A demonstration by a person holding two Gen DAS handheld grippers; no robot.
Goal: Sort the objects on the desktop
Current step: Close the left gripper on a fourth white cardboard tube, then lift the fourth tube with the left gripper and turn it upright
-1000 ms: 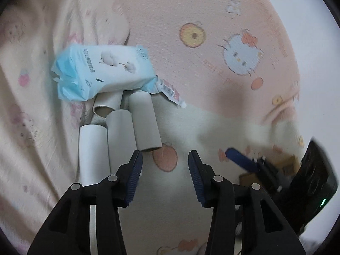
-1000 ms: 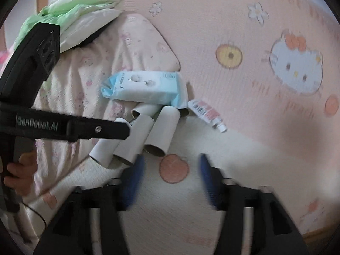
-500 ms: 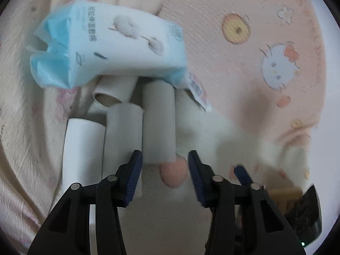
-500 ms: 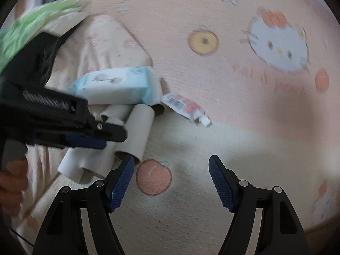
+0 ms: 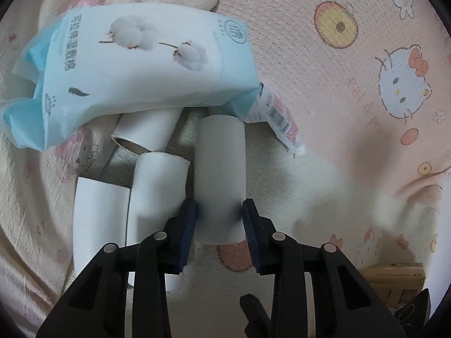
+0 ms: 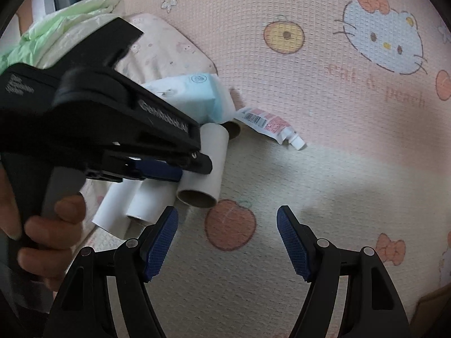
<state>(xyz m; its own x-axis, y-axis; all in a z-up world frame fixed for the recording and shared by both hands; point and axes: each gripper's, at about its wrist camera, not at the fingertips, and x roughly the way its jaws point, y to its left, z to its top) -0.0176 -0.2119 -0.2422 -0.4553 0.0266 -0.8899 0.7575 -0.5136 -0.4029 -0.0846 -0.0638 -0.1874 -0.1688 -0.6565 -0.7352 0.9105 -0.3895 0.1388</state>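
Several cardboard tubes lie side by side on the Hello Kitty blanket. My left gripper has its jaws closing on the rightmost grey tube, with both blue pads touching its sides near the front end. Two white tubes lie to its left and another behind. A blue and white tissue pack rests across their far ends, with a small squeezed tube beside it. My right gripper hangs open over a peach print, nothing between its fingers. The grey tube lies ahead and to its left.
A hand holds the left gripper's handle at the left of the right wrist view. Green and white bedding is bunched at the far left. A cardboard box sits at the lower right of the left wrist view.
My left gripper came forward and down over the tubes, and its jaws narrowed onto the rightmost tube. The right gripper sank a little and stayed open.
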